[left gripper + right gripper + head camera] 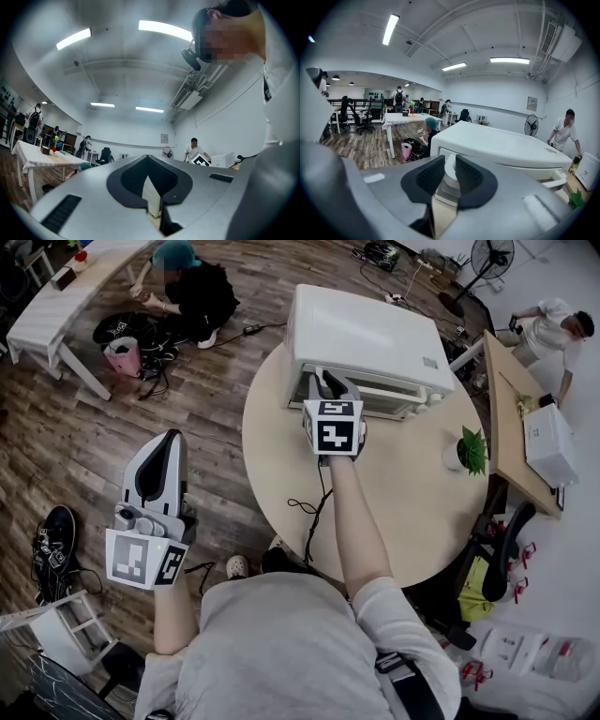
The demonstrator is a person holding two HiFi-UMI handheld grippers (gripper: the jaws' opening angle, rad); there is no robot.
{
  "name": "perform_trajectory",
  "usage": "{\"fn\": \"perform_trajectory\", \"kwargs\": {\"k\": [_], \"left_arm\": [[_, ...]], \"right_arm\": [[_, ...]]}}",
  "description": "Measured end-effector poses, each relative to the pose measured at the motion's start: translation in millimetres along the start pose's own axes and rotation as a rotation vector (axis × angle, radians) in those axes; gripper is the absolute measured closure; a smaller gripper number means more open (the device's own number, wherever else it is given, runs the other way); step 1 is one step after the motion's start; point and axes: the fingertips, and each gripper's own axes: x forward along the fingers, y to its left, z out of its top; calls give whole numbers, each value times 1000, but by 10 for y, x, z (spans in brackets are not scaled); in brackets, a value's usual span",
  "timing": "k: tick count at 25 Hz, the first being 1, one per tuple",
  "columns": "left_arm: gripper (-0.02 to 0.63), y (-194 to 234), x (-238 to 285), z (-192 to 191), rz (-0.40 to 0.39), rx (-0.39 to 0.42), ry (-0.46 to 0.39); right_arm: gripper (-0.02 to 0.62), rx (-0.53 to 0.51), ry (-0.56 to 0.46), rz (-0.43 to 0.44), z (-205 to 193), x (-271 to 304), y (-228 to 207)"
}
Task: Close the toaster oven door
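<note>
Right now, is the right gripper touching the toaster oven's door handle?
Touching. The right gripper view shows the right gripper with the white door handle filling the gap between both pads.

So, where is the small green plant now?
In the head view, the plant stands near the right edge of the round table, right of the toaster oven.

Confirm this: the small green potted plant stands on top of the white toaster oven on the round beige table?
No. The small green potted plant stands on the round beige table itself, beside the white toaster oven; the head view shows it.
</note>
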Motion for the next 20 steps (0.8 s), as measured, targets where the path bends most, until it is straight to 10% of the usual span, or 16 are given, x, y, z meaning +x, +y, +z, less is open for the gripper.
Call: {"fn": "perform_trajectory", "kwargs": {"k": [20], "left_arm": [[598,-223,120,77,-79,6,-12]], "right_arm": [[583,97,-205,-9,85,-729,-106]]}}
